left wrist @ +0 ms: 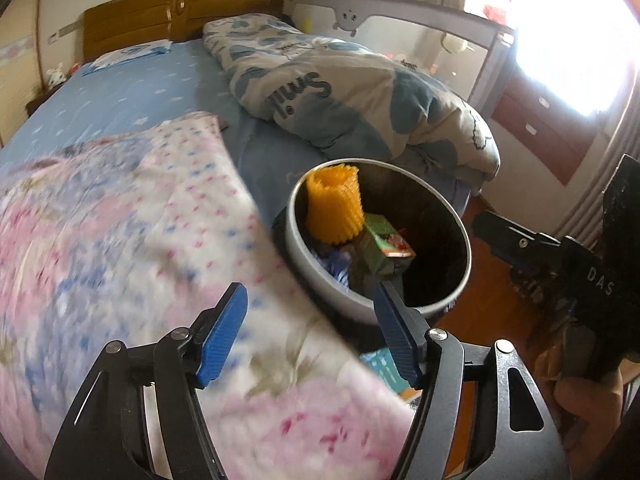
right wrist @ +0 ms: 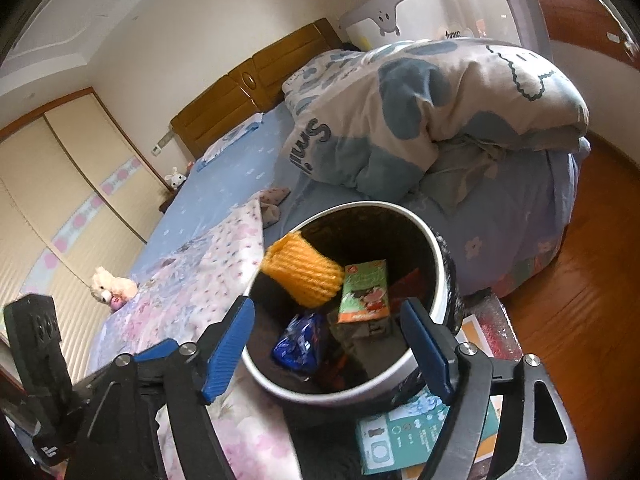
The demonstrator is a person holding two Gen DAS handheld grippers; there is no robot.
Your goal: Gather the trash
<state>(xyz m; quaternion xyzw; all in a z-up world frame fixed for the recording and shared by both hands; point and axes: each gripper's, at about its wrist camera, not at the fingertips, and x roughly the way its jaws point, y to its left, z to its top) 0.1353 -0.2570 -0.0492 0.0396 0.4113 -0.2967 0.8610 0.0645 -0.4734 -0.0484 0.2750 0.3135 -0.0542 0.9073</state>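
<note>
A round trash bin with a white rim stands beside the bed. Inside lie an orange foam net sleeve, a green drink carton and a blue wrapper. My left gripper is open and empty, over the bed's edge and the bin's near rim. My right gripper is open and empty, just above the bin's opening. The right gripper's body shows at the right of the left wrist view. The left gripper's body shows at the left of the right wrist view.
The bed has a pink flowered blanket, a blue sheet and a bunched blue-and-cream duvet. A teal box lies by the bin's base. A plush toy sits on the bed. Wooden floor lies to the right.
</note>
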